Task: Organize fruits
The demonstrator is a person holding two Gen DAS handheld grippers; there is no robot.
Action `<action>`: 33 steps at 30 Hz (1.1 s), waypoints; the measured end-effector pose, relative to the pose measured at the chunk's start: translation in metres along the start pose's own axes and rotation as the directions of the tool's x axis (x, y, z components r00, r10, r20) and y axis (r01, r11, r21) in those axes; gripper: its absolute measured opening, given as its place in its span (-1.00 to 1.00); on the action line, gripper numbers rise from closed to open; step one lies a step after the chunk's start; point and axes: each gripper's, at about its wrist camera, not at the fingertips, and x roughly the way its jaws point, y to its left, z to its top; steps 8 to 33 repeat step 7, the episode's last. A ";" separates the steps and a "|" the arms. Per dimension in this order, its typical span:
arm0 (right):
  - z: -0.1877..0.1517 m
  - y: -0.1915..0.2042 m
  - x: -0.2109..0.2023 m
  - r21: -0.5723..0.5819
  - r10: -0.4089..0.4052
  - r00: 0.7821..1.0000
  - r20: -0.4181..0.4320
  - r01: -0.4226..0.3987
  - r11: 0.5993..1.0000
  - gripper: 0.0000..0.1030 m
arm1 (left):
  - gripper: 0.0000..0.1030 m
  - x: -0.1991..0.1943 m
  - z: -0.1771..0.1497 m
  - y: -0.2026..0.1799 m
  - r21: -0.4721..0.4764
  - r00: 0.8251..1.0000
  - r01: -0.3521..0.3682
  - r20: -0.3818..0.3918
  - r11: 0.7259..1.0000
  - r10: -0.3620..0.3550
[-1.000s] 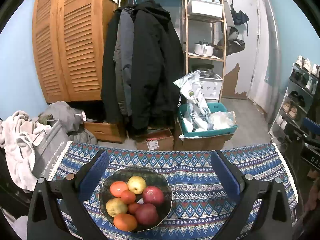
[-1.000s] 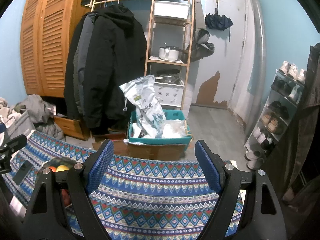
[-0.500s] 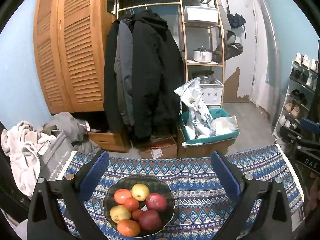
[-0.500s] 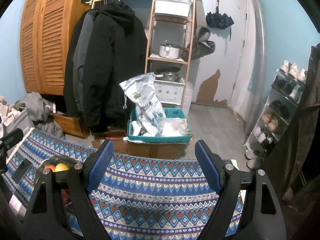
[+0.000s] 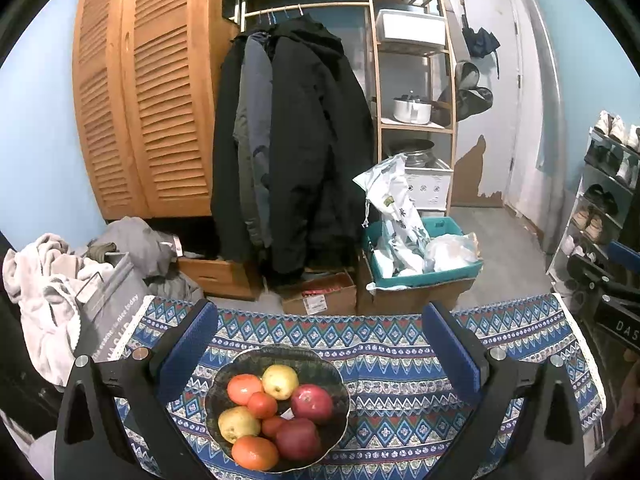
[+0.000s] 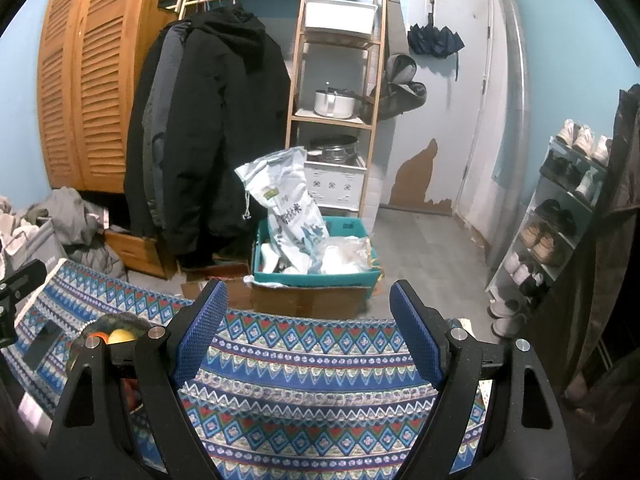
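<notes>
A dark bowl (image 5: 338, 376) sits on a table under a blue patterned cloth (image 5: 392, 364). It holds oranges (image 5: 244, 389), yellow pears (image 5: 280, 381) and red apples (image 5: 312, 403). My left gripper (image 5: 320, 330) is open and empty, above and just behind the bowl, with the bowl between its fingers. My right gripper (image 6: 308, 320) is open and empty over the bare cloth (image 6: 312, 384). In the right wrist view the bowl (image 6: 120, 322) shows at far left, mostly hidden behind the left finger (image 6: 200, 328), with an orange (image 6: 97, 337) and a pear (image 6: 122, 336) visible.
Beyond the table's far edge are hanging coats (image 5: 296, 152), a wooden wardrobe (image 5: 144, 92), a teal crate with bags (image 5: 424, 264), cardboard boxes (image 5: 320, 296) and a shelf rack (image 5: 416, 92). Clothes (image 5: 60, 280) pile at left. A shoe rack (image 6: 560, 216) stands at right.
The left wrist view has risen and tilted up a little, so the bowl now sits lower in the frame. The right gripper shifted slightly. Both stayed open.
</notes>
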 end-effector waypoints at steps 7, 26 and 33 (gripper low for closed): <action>0.000 0.000 0.000 0.003 0.001 1.000 0.001 -0.001 1.000 0.59 | 0.99 0.001 0.000 0.000 -0.014 1.000 -0.002 -0.003 1.000 0.002; 0.000 0.000 0.000 0.003 0.001 1.000 0.001 -0.001 1.000 0.59 | 0.99 0.001 0.000 0.000 -0.014 1.000 -0.002 -0.003 1.000 0.002; 0.000 0.000 0.000 0.003 0.001 1.000 0.001 -0.001 1.000 0.59 | 0.99 0.001 0.000 0.000 -0.014 1.000 -0.002 -0.003 1.000 0.002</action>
